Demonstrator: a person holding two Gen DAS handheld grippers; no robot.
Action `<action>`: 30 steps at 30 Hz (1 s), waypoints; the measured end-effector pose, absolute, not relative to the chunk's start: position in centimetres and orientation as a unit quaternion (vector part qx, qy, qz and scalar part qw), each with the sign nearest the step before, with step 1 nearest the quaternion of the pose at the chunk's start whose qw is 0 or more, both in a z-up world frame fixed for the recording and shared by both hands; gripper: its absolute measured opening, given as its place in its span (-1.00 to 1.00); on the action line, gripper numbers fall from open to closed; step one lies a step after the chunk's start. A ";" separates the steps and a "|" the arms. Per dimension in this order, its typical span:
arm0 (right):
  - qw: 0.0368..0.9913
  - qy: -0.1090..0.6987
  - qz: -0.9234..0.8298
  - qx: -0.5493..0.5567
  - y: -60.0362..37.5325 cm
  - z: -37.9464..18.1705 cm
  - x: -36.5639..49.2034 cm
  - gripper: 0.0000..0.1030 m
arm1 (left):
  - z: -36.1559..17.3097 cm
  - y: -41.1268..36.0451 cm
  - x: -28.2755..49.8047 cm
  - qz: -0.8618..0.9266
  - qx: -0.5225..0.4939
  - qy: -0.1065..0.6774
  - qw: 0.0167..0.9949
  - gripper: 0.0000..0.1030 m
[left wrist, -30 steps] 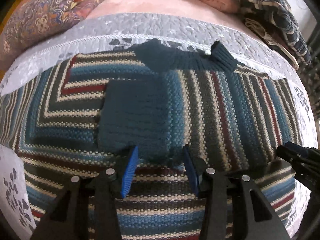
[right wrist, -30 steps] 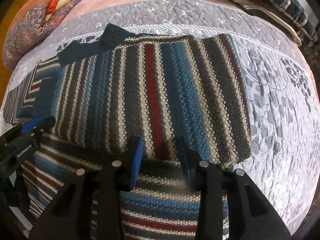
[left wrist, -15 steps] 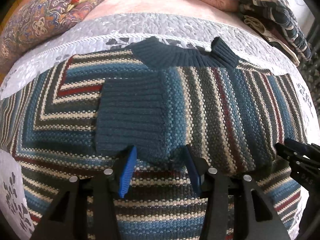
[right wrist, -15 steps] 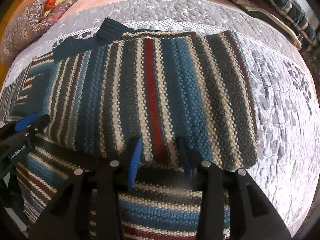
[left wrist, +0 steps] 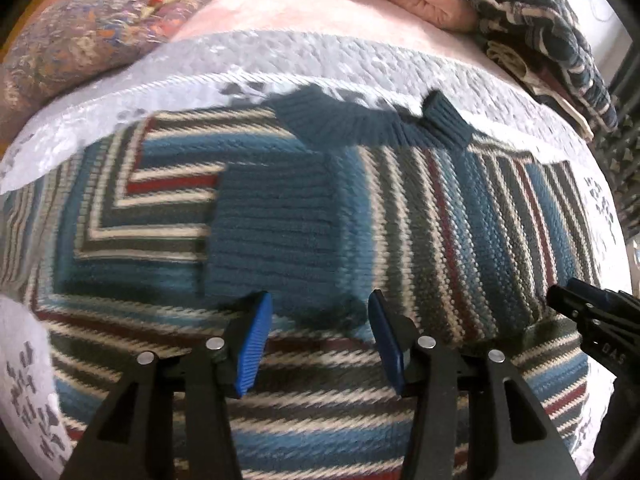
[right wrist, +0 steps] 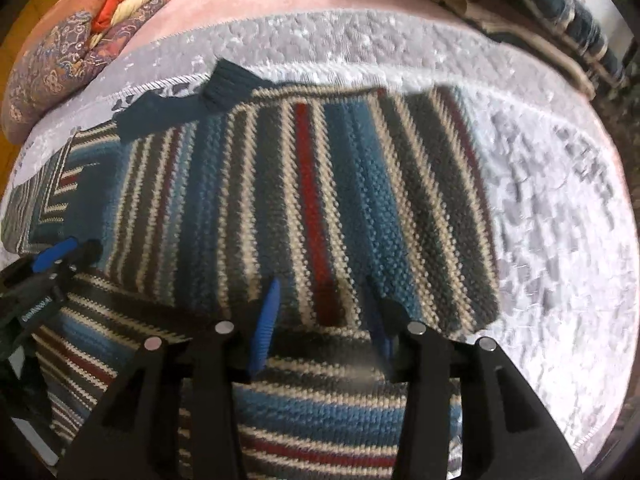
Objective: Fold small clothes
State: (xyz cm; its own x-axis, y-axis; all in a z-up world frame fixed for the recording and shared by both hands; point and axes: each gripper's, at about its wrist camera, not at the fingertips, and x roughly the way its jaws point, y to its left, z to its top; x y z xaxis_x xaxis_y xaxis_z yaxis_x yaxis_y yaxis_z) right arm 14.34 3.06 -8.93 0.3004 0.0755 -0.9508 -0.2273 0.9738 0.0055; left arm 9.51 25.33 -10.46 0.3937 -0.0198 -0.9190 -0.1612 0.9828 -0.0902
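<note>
The sweater (left wrist: pixel 460 216), knit in blue, grey, cream and red stripes, lies part-folded on the bed's pale quilt (left wrist: pixel 360 60). Its upper layer is doubled over a lower layer whose stripes run crosswise along the near edge. A dark blue ribbed collar (left wrist: pixel 360 124) sits at the far edge, and a ribbed blue cuff (left wrist: pixel 272 236) lies on the striped body left of centre.

The left claw (left wrist: pixel 318 320) is spread wide, its blue pads either side of the near fold edge below the cuff, with nothing clamped. The right claw (right wrist: pixel 324 304) is likewise wide open at the fold edge further right; the blur leaves it unclear whether its pads touch the knit. Each claw shows at the edge of the other's view.

Beyond the quilt lie a paisley pillow (left wrist: pixel 80 36), pink bedding (left wrist: pixel 320 4) and a patterned dark cloth (left wrist: pixel 552 40).
</note>
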 end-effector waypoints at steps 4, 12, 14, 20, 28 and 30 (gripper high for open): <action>0.817 0.560 0.110 -0.087 6.1 -6.8 13.1 -0.04 | -9.4 28.4 7.8 0.062 -0.094 0.543 0.832 0.02; 0.811 0.557 0.156 -0.087 12.2 -6.1 11.6 -0.04 | -8.1 38.4 3.9 0.135 -0.113 0.547 0.819 0.23; 0.810 0.555 0.164 -0.091 13.9 -5.9 11.2 -0.04 | -8.1 41.2 2.9 0.158 -0.120 0.546 0.814 0.28; 0.806 0.553 0.187 -0.102 17.9 -5.8 10.4 -0.04 | -9.1 50.2 -0.2 0.223 -0.173 0.544 0.790 0.34; 0.797 0.558 0.200 -0.116 22.0 -6.8 10.0 -0.03 | -10.7 59.3 -2.3 0.273 -0.222 0.523 0.776 0.34; 0.794 0.562 0.199 -0.115 22.7 -7.3 10.0 -0.03 | -10.9 60.9 -2.3 0.278 -0.229 0.521 0.774 0.34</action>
State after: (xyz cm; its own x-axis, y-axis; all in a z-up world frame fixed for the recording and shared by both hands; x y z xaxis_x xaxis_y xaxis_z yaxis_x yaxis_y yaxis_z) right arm 9.96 22.70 -7.32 0.2880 0.1869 -0.9392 -0.4466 0.8938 0.0409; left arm -2.27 60.88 -10.95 0.3032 0.1921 -0.9333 -0.6695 0.7400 -0.0652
